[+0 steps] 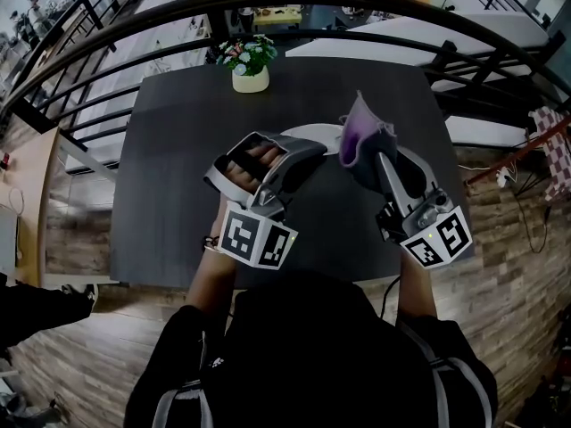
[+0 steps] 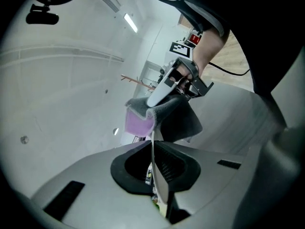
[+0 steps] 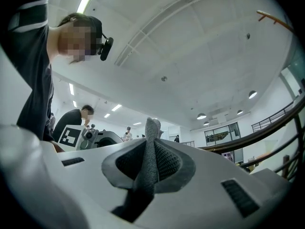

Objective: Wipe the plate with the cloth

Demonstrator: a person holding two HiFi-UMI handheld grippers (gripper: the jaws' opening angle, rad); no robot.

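Over the dark table (image 1: 178, 194), my left gripper (image 1: 293, 152) is shut on the rim of a white plate (image 1: 314, 135) and holds it up. In the left gripper view the plate (image 2: 153, 152) shows edge-on as a thin white line clamped between the jaws of the left gripper (image 2: 153, 165). My right gripper (image 1: 378, 154) is shut on a grey and purple cloth (image 1: 360, 134), raised just right of the plate. That cloth (image 3: 151, 151) is pinched between the right gripper's (image 3: 150, 165) pads. From the left gripper view, the cloth (image 2: 159, 114) hangs close beyond the plate's edge.
A cream pot of flowers (image 1: 249, 63) stands at the table's far edge. Black curved railings (image 1: 375, 7) run behind the table, and wooden floor (image 1: 508, 266) lies on either side. Other people stand far off in the hall. My left gripper (image 3: 90, 137) shows in the right gripper view.
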